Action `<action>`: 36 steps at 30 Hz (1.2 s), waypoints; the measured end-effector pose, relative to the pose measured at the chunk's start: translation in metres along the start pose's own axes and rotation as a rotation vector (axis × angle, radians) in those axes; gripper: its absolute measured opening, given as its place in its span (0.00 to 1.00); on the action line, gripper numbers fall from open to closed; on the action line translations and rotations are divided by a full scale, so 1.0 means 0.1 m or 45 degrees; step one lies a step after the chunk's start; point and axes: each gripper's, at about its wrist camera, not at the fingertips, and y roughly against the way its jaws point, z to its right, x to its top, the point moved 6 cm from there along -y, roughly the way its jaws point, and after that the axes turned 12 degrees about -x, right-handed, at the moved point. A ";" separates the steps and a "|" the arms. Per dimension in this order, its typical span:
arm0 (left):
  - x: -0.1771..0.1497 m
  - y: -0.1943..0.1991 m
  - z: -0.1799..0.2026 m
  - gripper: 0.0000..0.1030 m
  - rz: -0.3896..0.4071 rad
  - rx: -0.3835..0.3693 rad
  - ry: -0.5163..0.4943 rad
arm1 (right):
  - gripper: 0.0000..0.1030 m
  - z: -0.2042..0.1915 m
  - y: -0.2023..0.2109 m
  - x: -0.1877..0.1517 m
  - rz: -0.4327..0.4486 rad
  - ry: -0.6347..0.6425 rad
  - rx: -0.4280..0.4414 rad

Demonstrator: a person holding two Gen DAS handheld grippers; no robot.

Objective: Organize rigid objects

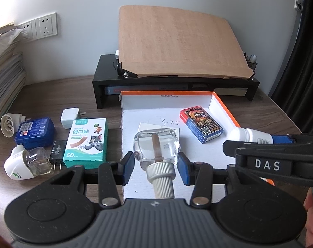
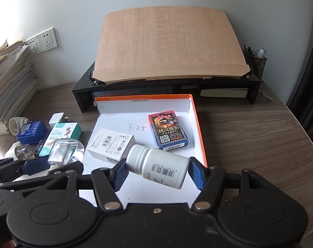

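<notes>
My left gripper (image 1: pixel 156 165) is shut on a clear glass refill bottle (image 1: pixel 156 144) with a ribbed white cap, held over the near left part of the orange-rimmed white tray (image 1: pixel 220 105). My right gripper (image 2: pixel 157 170) is shut on a white pill bottle (image 2: pixel 158 165), held sideways over the tray's near right part. In the tray lie a card deck box (image 2: pixel 166 130) and a white carton (image 2: pixel 111 143). The glass bottle also shows in the right wrist view (image 2: pixel 63 150), and the pill bottle in the left wrist view (image 1: pixel 249 135).
Left of the tray lie a bandage box (image 1: pixel 87 142), a blue box (image 1: pixel 35 131), a white charger (image 1: pixel 70 117), a black plug (image 1: pixel 57 153) and two plug-in vaporizers (image 1: pixel 24 164). A black stand with a wooden board (image 1: pixel 177 45) stands behind. Stacked papers (image 1: pixel 3 72) at far left.
</notes>
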 end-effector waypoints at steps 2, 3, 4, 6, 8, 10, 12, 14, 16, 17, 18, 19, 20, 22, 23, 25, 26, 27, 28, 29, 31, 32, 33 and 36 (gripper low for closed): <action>0.00 -0.01 0.00 0.44 -0.001 -0.001 -0.001 | 0.74 0.00 -0.01 0.00 -0.001 0.000 -0.001; 0.00 -0.01 0.00 0.44 -0.001 -0.003 -0.002 | 0.74 0.00 -0.02 0.01 -0.001 0.001 -0.002; 0.00 -0.01 0.00 0.44 -0.001 -0.004 -0.005 | 0.74 0.00 -0.02 0.01 -0.002 0.000 -0.003; 0.01 -0.02 0.01 0.44 -0.001 -0.004 -0.010 | 0.74 0.00 -0.03 0.02 -0.002 -0.002 -0.005; 0.02 -0.03 0.00 0.44 -0.001 -0.004 -0.012 | 0.74 0.00 -0.03 0.02 -0.002 -0.003 -0.005; 0.02 -0.03 0.00 0.44 0.000 -0.001 -0.014 | 0.74 0.00 -0.04 0.04 -0.001 -0.002 -0.005; 0.03 -0.04 0.00 0.44 -0.001 -0.002 -0.014 | 0.74 -0.01 -0.05 0.06 0.000 0.000 -0.005; 0.02 -0.04 0.01 0.44 -0.001 -0.001 -0.018 | 0.74 -0.01 -0.07 0.08 -0.002 -0.002 -0.004; 0.03 -0.05 0.01 0.44 -0.001 -0.003 -0.022 | 0.74 -0.01 -0.08 0.09 -0.002 -0.003 -0.005; 0.03 -0.05 0.01 0.44 -0.001 -0.002 -0.023 | 0.74 -0.01 -0.09 0.10 -0.002 -0.004 -0.006; 0.03 -0.06 0.01 0.44 -0.001 -0.003 -0.023 | 0.74 -0.01 -0.09 0.10 -0.001 -0.003 -0.007; 0.03 -0.06 0.01 0.44 -0.001 -0.003 -0.022 | 0.74 -0.01 -0.09 0.11 -0.001 -0.003 -0.008; 0.03 -0.07 0.01 0.44 -0.001 -0.003 -0.022 | 0.74 -0.01 -0.10 0.11 -0.002 -0.002 -0.008; 0.03 -0.07 0.01 0.44 0.000 -0.005 -0.023 | 0.74 -0.01 -0.11 0.12 -0.002 -0.002 -0.008; 0.04 -0.08 0.01 0.44 0.000 -0.006 -0.025 | 0.74 -0.01 -0.11 0.12 -0.002 -0.002 -0.008; 0.05 -0.08 0.01 0.44 0.000 -0.007 -0.028 | 0.74 -0.01 -0.13 0.14 -0.003 -0.004 -0.009; 0.05 -0.09 0.01 0.44 0.000 -0.008 -0.029 | 0.74 -0.01 -0.14 0.15 -0.002 -0.005 -0.009; 0.06 -0.09 0.01 0.44 0.000 -0.007 -0.030 | 0.74 -0.01 -0.14 0.16 -0.003 -0.006 -0.009; 0.06 -0.09 0.01 0.44 0.001 -0.006 -0.029 | 0.74 -0.01 -0.15 0.16 -0.003 -0.006 -0.008; 0.06 -0.10 0.01 0.44 0.001 -0.006 -0.029 | 0.74 -0.01 -0.16 0.17 -0.001 -0.005 -0.008; 0.07 -0.11 0.01 0.44 0.001 -0.007 -0.030 | 0.74 0.00 -0.17 0.19 -0.001 -0.004 -0.009; 0.08 -0.12 0.01 0.44 0.001 -0.008 -0.032 | 0.74 0.00 -0.17 0.19 -0.001 -0.004 -0.009; 0.08 -0.13 0.01 0.44 0.000 -0.009 -0.034 | 0.74 -0.01 -0.19 0.20 -0.002 -0.003 -0.010; 0.08 -0.15 0.02 0.44 -0.004 -0.011 -0.040 | 0.74 -0.01 -0.24 0.22 -0.006 -0.003 -0.011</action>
